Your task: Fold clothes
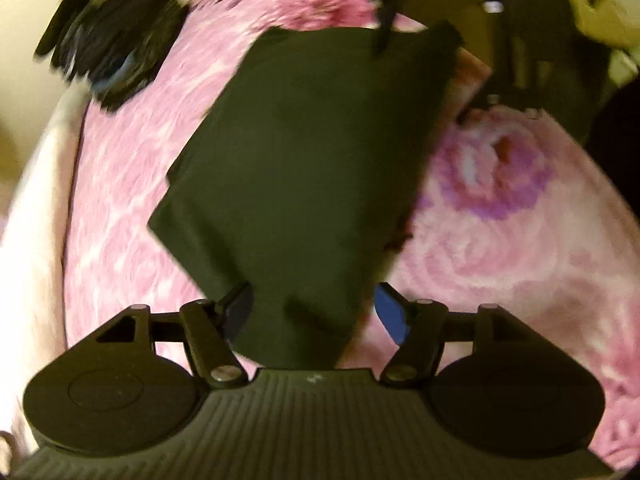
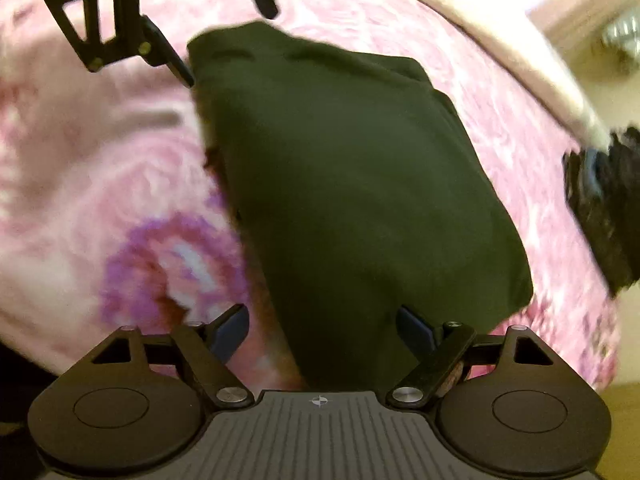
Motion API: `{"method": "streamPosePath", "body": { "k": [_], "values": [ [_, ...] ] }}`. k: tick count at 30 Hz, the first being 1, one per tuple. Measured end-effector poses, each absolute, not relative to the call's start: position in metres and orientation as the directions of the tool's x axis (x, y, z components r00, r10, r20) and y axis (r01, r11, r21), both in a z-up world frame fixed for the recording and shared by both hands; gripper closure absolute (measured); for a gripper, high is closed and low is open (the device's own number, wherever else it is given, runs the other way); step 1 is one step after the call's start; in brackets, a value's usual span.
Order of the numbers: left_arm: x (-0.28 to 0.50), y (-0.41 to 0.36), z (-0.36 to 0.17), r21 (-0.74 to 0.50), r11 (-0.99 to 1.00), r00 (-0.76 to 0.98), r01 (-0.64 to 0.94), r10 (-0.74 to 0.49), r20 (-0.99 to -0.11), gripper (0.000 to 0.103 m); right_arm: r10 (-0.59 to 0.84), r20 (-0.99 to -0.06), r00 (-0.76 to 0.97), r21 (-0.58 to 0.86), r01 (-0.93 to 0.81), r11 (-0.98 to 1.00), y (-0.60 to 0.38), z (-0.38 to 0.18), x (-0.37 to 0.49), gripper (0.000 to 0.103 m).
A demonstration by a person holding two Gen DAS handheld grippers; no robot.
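A dark green garment (image 1: 312, 168) lies on a pink flowered bedspread (image 1: 500, 240), already folded down into a compact, roughly rectangular bundle with layered edges along one side, so most of the folding on this piece looks done; whether one more fold or only a tidy-up is left cannot be told from here. A second dark heap of clothing (image 1: 108, 36) sits well apart near the edge of the bedspread, and by its rumpled look it has probably not been folded yet. The left hand-held gripper (image 1: 316, 312) stands over one end of the green garment with its blue-padded fingers spread; the cloth runs between them, but the pads do not press on it. The right hand-held gripper (image 2: 326, 328) is at the opposite end, fingers likewise wide apart, with a corner of the garment between them and one pad just beside the fabric, nothing clamped. Each gripper appears at the far end of the bundle in the other's view. Both pictures are motion-blurred.
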State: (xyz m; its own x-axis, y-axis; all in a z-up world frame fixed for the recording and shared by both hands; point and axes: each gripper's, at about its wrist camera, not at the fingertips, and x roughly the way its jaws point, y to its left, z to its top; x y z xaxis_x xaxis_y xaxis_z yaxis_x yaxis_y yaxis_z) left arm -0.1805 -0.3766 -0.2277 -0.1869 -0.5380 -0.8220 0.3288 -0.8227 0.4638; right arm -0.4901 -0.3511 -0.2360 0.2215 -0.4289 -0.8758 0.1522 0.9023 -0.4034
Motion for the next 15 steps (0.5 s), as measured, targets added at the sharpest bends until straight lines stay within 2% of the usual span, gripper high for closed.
{"method": "streamPosePath", "body": {
  "k": [2,5,7,8,9,12,15],
  "values": [
    [-0.187,-0.372,-0.238,0.510,-0.814,-0.193,0.279,-0.568,-0.800,0.036,-0.430,-0.874,0.226,-0.396,0.183,0.900,-0.361,-0.238,-0.489,0.046],
    [-0.200,-0.376,-0.253,0.560,-0.798,-0.172,0.222,-0.597,-0.783,0.036,-0.397,-0.884,0.247,-0.343,0.236,0.909,-0.378,-0.225,-0.490,0.064],
    [-0.207,-0.381,-0.264,0.581,-0.796,-0.147,0.169,-0.603,-0.784,0.038,-0.377,-0.887,0.266,-0.309,0.264,0.914,-0.385,-0.209,-0.491,0.066],
    [-0.210,-0.384,-0.268,0.586,-0.798,-0.131,0.141,-0.601,-0.788,0.045,-0.371,-0.887,0.276,-0.297,0.275,0.915,-0.385,-0.200,-0.492,0.067],
    [-0.212,-0.388,-0.271,0.595,-0.795,-0.118,0.115,-0.606,-0.787,0.061,-0.370,-0.885,0.284,-0.289,0.287,0.913,-0.387,-0.191,-0.493,0.067],
    [-0.212,-0.401,-0.266,0.578,-0.806,-0.108,0.127,-0.590,-0.800,0.082,-0.370,-0.882,0.291,-0.282,0.302,0.911,-0.384,-0.176,-0.496,0.066],
    [-0.208,-0.415,-0.250,0.528,-0.828,-0.116,0.188,-0.553,-0.825,0.086,-0.372,-0.881,0.290,-0.282,0.308,0.909,-0.379,-0.168,-0.499,0.066]
  ]
}}
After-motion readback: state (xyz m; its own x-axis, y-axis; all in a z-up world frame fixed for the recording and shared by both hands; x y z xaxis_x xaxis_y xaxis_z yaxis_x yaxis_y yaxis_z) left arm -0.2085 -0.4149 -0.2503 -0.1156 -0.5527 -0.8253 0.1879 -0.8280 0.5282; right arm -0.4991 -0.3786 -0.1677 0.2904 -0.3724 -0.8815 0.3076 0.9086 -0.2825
